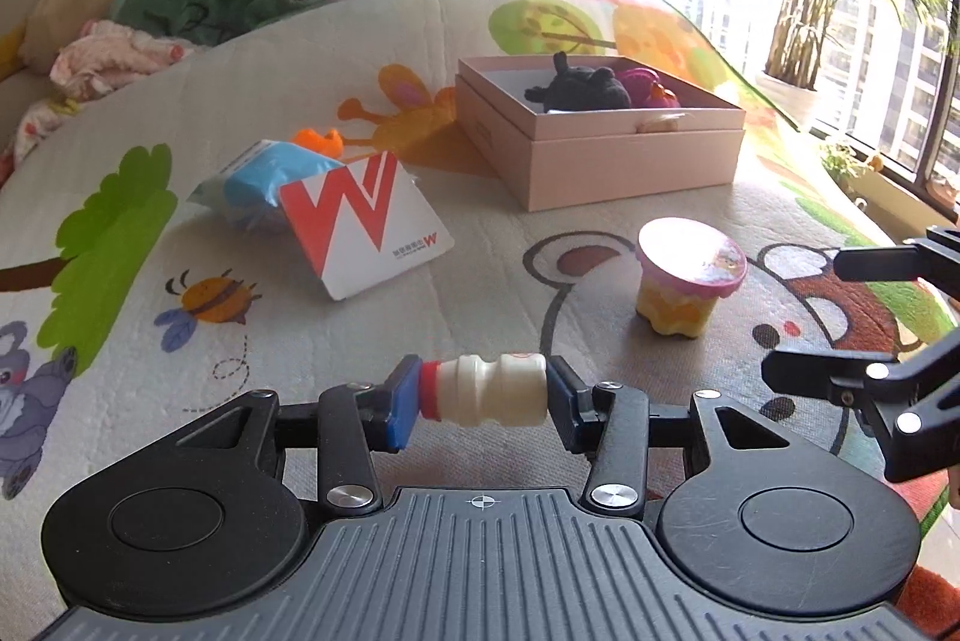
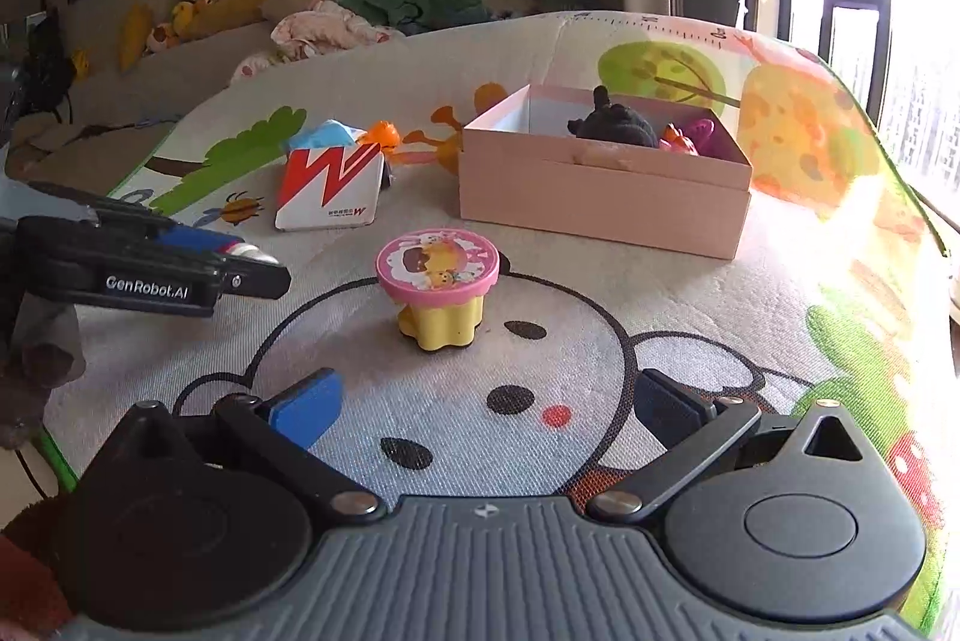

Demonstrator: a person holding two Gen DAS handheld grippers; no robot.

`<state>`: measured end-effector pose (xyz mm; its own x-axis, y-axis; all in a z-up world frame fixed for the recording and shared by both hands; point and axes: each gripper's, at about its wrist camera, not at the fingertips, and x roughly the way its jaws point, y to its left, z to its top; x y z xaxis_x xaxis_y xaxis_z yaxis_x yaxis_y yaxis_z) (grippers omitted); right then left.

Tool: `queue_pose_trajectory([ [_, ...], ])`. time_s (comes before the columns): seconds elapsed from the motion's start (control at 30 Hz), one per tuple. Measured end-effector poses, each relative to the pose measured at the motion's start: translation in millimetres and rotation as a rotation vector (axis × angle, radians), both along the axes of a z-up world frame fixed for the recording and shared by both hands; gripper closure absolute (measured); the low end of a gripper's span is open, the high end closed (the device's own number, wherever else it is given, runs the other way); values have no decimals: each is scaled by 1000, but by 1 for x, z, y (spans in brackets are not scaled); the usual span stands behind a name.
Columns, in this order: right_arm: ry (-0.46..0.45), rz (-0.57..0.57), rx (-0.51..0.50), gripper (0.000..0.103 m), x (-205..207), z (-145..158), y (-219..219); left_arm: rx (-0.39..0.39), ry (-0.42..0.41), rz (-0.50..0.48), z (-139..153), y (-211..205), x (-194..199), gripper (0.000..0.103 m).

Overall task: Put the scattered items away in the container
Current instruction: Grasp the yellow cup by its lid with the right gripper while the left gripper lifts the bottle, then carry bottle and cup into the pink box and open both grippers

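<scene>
The left hand-held gripper [image 1: 483, 401] is clamped on a small white bottle with a red cap [image 1: 483, 397], held crosswise between its blue pads above the cartoon play mat [image 1: 336, 341]. The right hand-held gripper [image 2: 486, 410] hangs with its pads spread wide apart and nothing between them, pointing toward a yellow pudding cup with a pink lid [image 2: 438, 287] that stands upright on the mat. Farther out lie a red-and-white card packet [image 1: 366, 227], a blue pouch [image 1: 252, 185] and an orange toy [image 1: 318, 141]. Beyond them, the pink box [image 1: 600, 161] holds a black plush [image 1: 576, 89] and a magenta toy [image 1: 645, 86].
</scene>
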<state>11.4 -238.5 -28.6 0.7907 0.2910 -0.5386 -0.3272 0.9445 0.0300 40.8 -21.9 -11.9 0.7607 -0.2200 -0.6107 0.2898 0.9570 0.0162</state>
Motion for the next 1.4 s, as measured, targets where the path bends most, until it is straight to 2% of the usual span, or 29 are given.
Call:
queue_pose_trajectory([
  [0.17,0,10,20,1,33,12,16,-23,13,10,-4,5,-12,54],
  [0.23,-1,14,5,5,45,12,23,-33,8,14,-3,8,-15,54],
  [0.3,39,24,2,10,58,10,30,-38,0,15,-1,10,-17,54],
  [0.33,58,21,-2,16,63,9,32,-39,-3,17,0,10,-18,54],
  [0.43,100,8,-32,47,70,6,37,-43,-12,19,3,11,-19,54],
  [0.63,122,-3,-67,47,53,14,24,-31,-40,-11,11,4,-23,54],
  [0.8,118,14,-82,47,26,36,0,-7,-79,-64,22,-14,-27,54],
  [1.03,16,-7,-63,47,-4,76,-33,41,-158,-169,48,-47,-17,54],
  [1.2,-67,-47,-54,47,6,97,-50,70,-217,-207,69,-64,11,54],
  [1.4,-135,-89,0,47,54,118,-67,81,-265,-207,88,-80,74,54],
])
